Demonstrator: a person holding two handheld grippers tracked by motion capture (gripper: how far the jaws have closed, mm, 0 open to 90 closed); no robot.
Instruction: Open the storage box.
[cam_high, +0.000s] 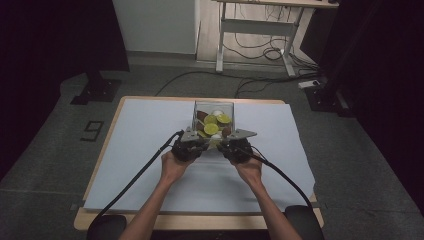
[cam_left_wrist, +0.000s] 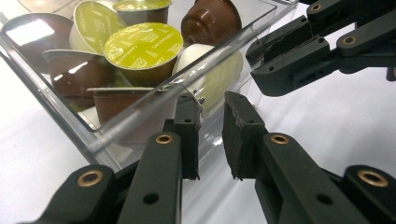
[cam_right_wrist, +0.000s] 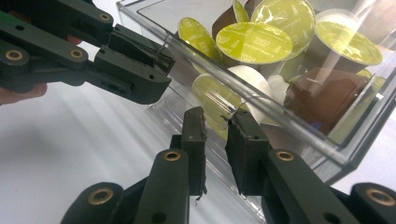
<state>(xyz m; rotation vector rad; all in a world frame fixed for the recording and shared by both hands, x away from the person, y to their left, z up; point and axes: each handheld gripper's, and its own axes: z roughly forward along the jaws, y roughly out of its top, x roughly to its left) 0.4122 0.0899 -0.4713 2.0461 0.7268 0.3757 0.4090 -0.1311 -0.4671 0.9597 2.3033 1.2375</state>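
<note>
I see the box standing on the sheet that covers the table, past its middle toward the far edge. The capsules lie piled inside the box. My 2 grippers sit side by side at its near wall, the left gripper at the near left corner, the right gripper at the near right corner. Behind the table, on the floor, stands a desk frame with cables beneath it.

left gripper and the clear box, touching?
Touching: in the left gripper view the left gripper has its jaws closed on the near wall of the clear box, one on each side.
</note>
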